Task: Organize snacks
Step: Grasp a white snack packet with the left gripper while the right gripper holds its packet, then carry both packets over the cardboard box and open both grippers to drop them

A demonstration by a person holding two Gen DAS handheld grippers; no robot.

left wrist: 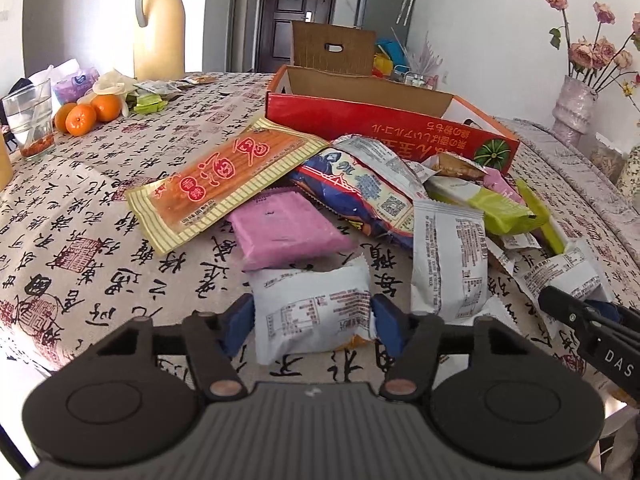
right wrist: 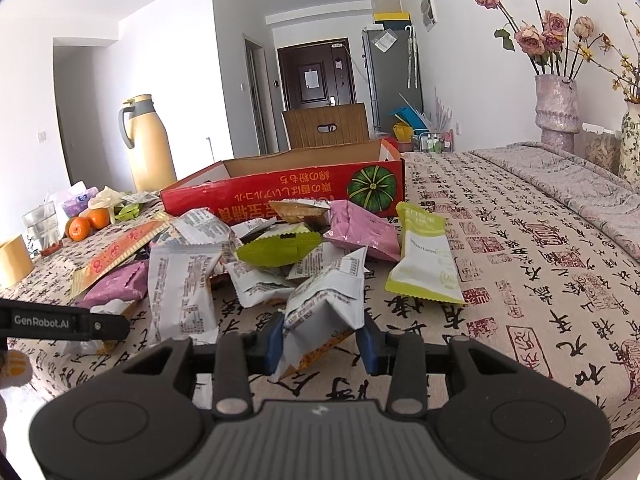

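Observation:
A pile of snack packets lies on the patterned tablecloth in front of an open red cardboard box point(left wrist: 384, 124), also in the right wrist view point(right wrist: 280, 192). My left gripper point(left wrist: 314, 322) is shut on a white snack packet point(left wrist: 312, 308) that rests on the cloth. My right gripper point(right wrist: 322, 342) is shut on another white snack packet point(right wrist: 324, 308), crumpled between the blue pads. A long orange packet point(left wrist: 224, 184), a pink packet point(left wrist: 284, 228), a blue-and-white bag point(left wrist: 368, 192) and green packets point(right wrist: 424, 256) lie in the pile.
A cream thermos jug point(left wrist: 160, 24), oranges point(left wrist: 86, 114), a glass point(left wrist: 30, 116) and tissues stand at the far left. A vase of dried roses point(right wrist: 556, 108) stands at the far right. A tape roll point(right wrist: 14, 258) sits at the left edge.

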